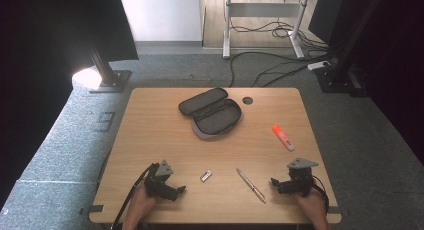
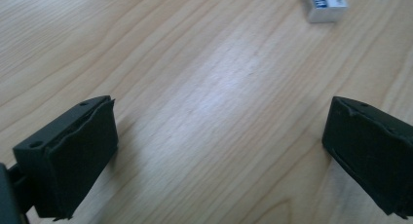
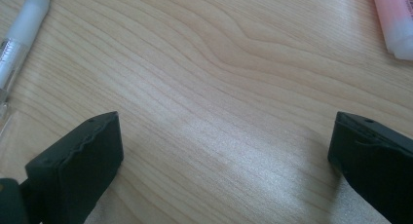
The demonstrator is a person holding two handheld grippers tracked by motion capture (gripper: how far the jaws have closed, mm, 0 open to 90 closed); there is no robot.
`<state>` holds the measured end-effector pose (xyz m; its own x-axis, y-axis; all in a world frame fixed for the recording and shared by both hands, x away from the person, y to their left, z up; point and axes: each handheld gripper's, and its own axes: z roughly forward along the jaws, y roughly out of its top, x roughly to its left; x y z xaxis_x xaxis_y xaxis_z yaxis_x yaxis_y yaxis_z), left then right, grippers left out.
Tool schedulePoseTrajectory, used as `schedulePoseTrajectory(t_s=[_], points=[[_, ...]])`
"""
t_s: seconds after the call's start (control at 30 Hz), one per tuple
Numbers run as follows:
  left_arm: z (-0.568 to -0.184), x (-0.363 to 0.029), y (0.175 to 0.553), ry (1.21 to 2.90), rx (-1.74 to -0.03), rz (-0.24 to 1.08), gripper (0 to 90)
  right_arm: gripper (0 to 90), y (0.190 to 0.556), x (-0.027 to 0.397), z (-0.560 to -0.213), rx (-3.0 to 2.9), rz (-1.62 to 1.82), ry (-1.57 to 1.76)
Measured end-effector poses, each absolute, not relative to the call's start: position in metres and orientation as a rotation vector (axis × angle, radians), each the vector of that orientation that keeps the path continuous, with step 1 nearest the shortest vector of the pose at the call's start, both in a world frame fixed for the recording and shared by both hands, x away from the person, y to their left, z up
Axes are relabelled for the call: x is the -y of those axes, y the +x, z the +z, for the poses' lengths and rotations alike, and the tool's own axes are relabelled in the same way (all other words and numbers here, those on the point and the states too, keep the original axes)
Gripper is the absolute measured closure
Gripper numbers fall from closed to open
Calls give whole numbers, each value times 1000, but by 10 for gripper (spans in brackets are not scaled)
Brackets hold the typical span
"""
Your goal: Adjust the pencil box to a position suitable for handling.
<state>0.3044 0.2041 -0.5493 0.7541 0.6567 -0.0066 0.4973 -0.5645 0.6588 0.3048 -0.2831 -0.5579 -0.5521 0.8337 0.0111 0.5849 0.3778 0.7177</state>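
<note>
We've got the small eraser (image 1: 206,176) lying flat on the wooden table (image 1: 150,140), just beside our left gripper (image 1: 176,191), whose jaws are spread wide over bare wood. The pen (image 1: 251,185) sits near our right gripper (image 1: 276,183), jaws also wide apart, nothing between them. Farther off, the pencil case (image 1: 212,113) lies unzipped and flat; we can't tell what's inside. An orange highlighter (image 1: 283,137) lies right of it.

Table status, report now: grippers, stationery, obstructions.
Left hand-held gripper open, empty. Right hand-held gripper open, empty. Eraser, pen, highlighter loose on table; pencil case open. Nothing between.
</note>
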Motion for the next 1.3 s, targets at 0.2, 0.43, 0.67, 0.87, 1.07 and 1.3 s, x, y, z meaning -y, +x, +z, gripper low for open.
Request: schedulePoseTrajectory(t_s=[0.2, 0.43, 0.67, 0.87, 1.07, 1.3], points=[[-549, -204, 304, 2286, -870, 318, 0, 0, 305, 283, -558, -2298, 979, 1228], [-549, -204, 305, 2285, -873, 320, 0, 0, 305, 283, -558, -2299, 980, 1227], [-549, -201, 307, 2273, -912, 334, 0, 0, 305, 283, -558, -2297, 981, 1227], [-549, -200, 308, 2265, -930, 342, 0, 0, 305, 283, -558, -2297, 981, 1228], [-548, -198, 310, 2263, -942, 349, 14, 0, 305, 283, -558, -2298, 981, 1226], [-536, -195, 313, 2234, -934, 330, 20, 0, 306, 282, -558, -2301, 982, 1223]])
